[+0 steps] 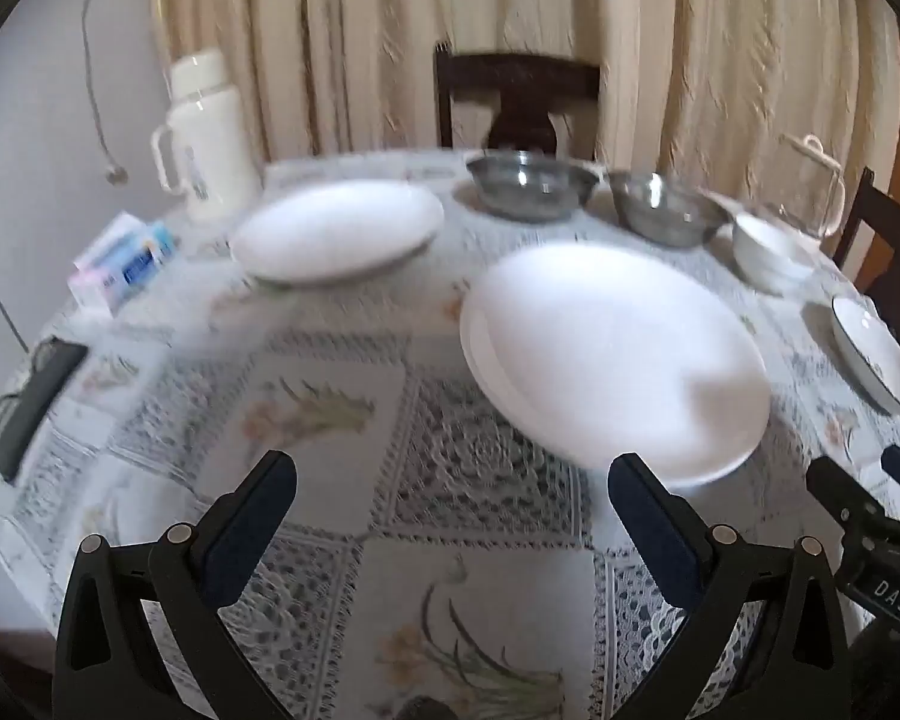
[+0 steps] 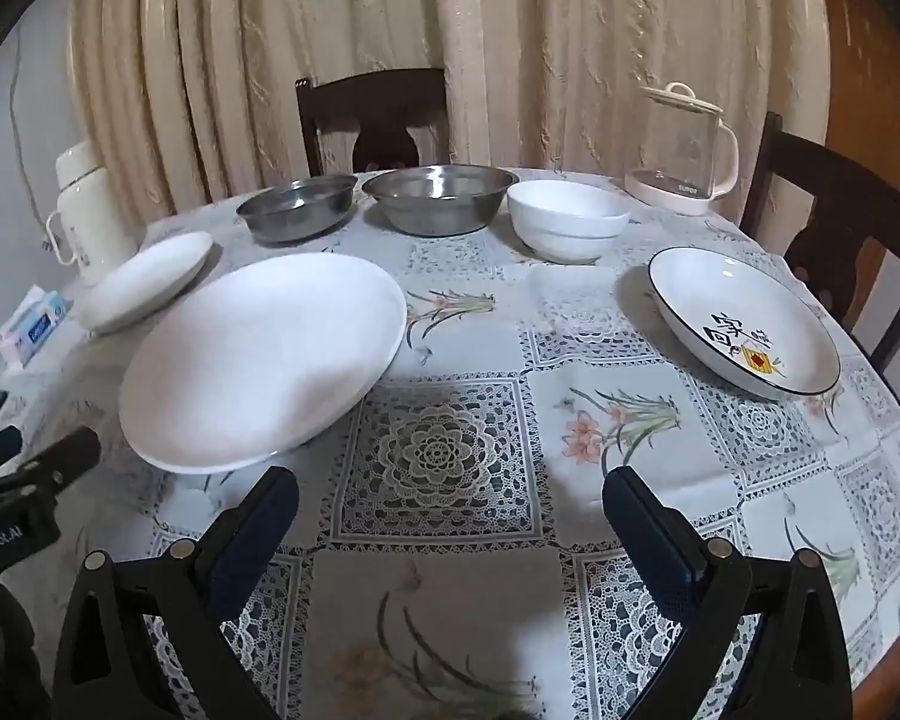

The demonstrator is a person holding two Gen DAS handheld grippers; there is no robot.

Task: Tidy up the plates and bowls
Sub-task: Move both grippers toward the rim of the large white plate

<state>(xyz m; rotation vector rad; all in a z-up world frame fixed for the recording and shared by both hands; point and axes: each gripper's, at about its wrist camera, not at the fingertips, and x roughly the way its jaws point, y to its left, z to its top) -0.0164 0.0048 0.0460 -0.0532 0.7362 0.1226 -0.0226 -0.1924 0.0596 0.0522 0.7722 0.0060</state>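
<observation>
Hovering over the desk, both claws, left claw and right claw, spread and empty. Best to pinch the big plate at its near rim, lifting level.

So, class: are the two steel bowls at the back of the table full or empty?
Empty. In the right wrist view, the smaller steel bowl and the larger steel bowl both show bare metal insides.

A home dining room: a round table under a lace-and-flower patterned cloth, dark wooden chairs pulled up at the far side and cream curtains hanging full-length behind. On the cloth sit a white thermos jug, a glass kettle, a tissue pack, plates and steel bowls — everyday household tableware.
</observation>
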